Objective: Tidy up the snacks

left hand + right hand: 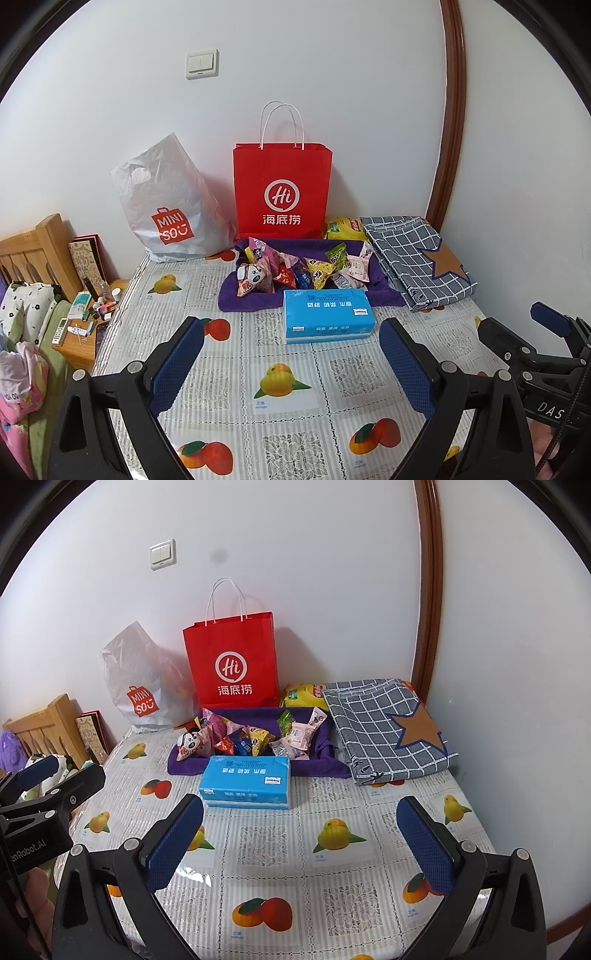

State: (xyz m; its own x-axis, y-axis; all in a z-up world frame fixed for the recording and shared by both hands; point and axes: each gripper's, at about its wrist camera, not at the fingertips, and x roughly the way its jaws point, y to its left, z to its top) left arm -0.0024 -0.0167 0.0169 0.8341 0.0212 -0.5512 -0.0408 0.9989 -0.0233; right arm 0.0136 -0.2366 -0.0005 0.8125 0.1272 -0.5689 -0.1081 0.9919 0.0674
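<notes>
Walls of plain white (332,74) close in the far side and the right of the table (229,354), which wears a fruit-printed plastic cloth. Against the far wall stand a red paper bag (281,192) and, to its left, a white plastic shopping bag (170,206); a folded checked cloth (413,262) lies at the right. A purple towel (243,299) sits before the red bag, and the snacks (295,269) are heaped on it, well ahead of both my grippers. A blue tissue pack (327,315) lies just in front of the towel, between the snacks and me. My left gripper (291,363) hovers over bare cloth, fingers spread wide, nothing in them. My right gripper (299,845) is likewise spread and empty, the tissue pack ahead toward its left finger.
</notes>
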